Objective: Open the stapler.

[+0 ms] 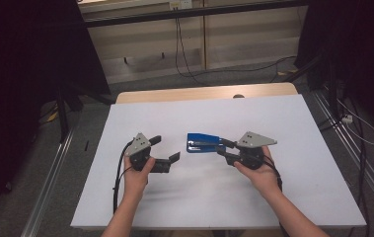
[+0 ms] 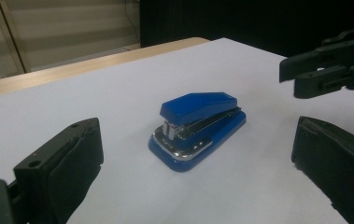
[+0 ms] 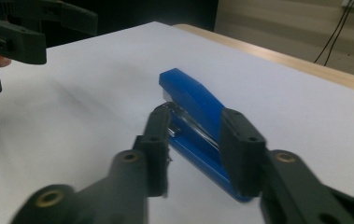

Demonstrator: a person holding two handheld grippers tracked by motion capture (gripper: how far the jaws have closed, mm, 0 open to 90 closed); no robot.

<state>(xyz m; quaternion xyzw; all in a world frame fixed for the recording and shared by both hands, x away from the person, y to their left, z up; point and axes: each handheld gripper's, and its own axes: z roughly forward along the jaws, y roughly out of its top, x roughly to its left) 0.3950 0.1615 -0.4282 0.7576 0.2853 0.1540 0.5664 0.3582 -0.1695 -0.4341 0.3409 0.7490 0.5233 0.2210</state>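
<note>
A small blue stapler (image 1: 203,142) lies flat in the middle of the white table top (image 1: 199,197), its metal mouth toward my left gripper (image 1: 167,148). That gripper is open wide, a short way left of the stapler (image 2: 198,123), and its fingers (image 2: 67,158) frame it from a distance. My right gripper (image 1: 225,147) reaches the stapler's right end with narrowed jaws. In the right gripper view the stapler (image 3: 188,95) runs slantwise between and under the fingers (image 3: 240,149). I see no pad pressing on it. The left gripper view has that gripper (image 2: 291,74) raised a little beside the stapler.
The white sheet covers a wooden table whose far edge (image 1: 204,93) is bare. Black cables (image 1: 179,44) hang down the wall behind, more cable (image 1: 367,131) lies on the floor at right, and dark stands (image 1: 63,106) flank the table.
</note>
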